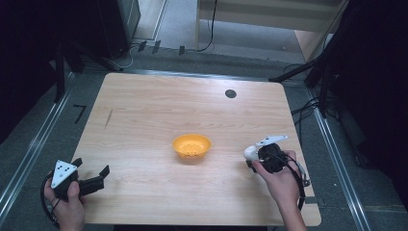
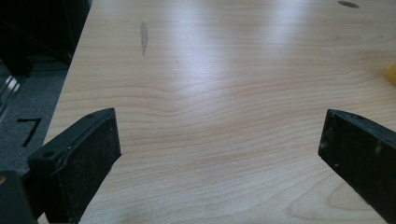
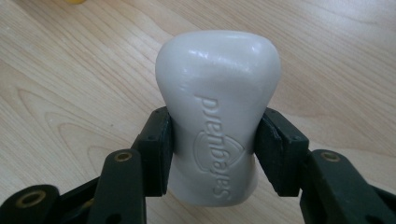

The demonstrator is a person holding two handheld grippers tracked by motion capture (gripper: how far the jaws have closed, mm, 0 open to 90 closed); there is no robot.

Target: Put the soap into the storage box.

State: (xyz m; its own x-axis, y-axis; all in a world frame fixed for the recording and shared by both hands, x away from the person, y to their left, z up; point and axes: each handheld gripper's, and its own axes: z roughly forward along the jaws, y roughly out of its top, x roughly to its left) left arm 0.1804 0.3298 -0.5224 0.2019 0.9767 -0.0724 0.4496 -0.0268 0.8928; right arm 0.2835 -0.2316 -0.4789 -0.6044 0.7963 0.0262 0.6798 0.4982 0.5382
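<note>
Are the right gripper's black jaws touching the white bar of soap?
Touching. In the right gripper view, both jaws press against the narrow waist of the white bar of soap.

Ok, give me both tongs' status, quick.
Left tongs: open, jaws wide apart over bare table, holding nothing.
Right tongs: closed on the white soap bar, one jaw on each side.

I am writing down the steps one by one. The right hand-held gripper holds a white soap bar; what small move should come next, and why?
Probably carry the soap bar left toward the orange bowl: the right hand-held gripper already clamps it, and the bowl looks empty.
</note>
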